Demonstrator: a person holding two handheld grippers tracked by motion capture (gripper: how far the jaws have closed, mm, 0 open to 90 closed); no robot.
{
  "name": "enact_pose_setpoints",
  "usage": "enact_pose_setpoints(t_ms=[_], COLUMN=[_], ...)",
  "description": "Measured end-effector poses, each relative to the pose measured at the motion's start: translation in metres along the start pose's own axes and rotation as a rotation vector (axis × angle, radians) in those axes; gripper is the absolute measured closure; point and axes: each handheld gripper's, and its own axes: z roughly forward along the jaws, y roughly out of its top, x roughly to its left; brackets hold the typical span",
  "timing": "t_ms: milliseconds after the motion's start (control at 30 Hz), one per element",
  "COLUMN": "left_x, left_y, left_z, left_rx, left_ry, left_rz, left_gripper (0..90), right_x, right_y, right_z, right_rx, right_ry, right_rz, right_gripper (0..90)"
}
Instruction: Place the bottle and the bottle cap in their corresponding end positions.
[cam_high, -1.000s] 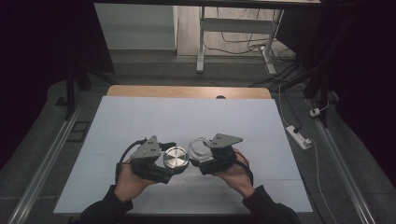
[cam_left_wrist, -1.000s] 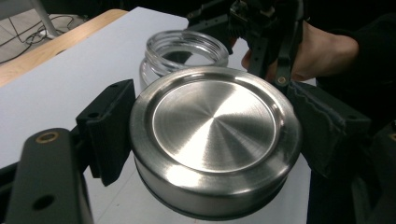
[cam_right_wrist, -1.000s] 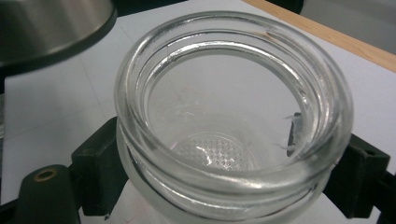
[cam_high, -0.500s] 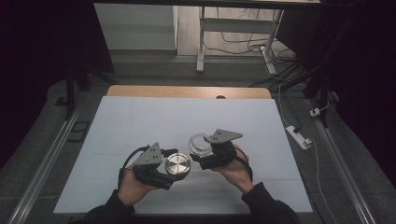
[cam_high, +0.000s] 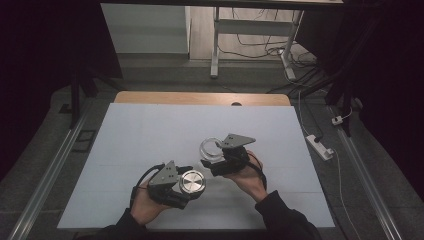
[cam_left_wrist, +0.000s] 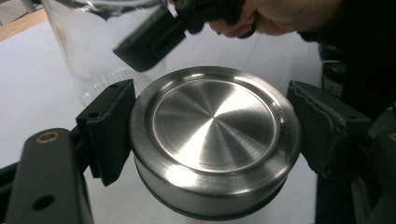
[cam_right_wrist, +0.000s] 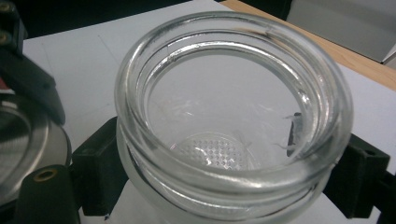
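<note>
A round steel lid (cam_left_wrist: 212, 140) sits between the jaws of my left gripper (cam_left_wrist: 212, 135), which is shut on its rim; the same lid (cam_high: 192, 182) shows low over the white table top near the front. A clear glass jar (cam_right_wrist: 229, 121), open and empty, is clamped below its threaded neck by my right gripper (cam_right_wrist: 229, 186). In the high view the jar (cam_high: 210, 149) is held a little right of and beyond the lid, with the right gripper (cam_high: 220, 160) behind it. The left gripper (cam_high: 187, 187) is nearer the table's front edge. The jar's lower body is partly hidden by the jaws.
The white table top (cam_high: 150, 135) has a wooden strip (cam_high: 200, 98) along its far edge. A white power strip (cam_high: 320, 146) lies on the floor to the right. Metal rails (cam_high: 45, 175) run along both sides, and table legs (cam_high: 215, 40) with cables stand beyond.
My left hand has sunk toward the table with the lid, drawing away from the jar and nearer the front edge. The right hand and jar have stayed almost still.
</note>
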Motion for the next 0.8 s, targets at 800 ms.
enact_pose_setpoints(t_ms=[800], left_x=[0.008], left_y=[-0.020], left_z=[0.047], left_rx=[0.096], left_ry=[-0.003], left_rz=[-0.022], left_gripper=[20.8], right_x=[-0.022], right_y=[0.009], right_z=[0.043], right_rx=[0.019], right_ry=[-0.032], right_rz=[0.004], right_gripper=[14.6])
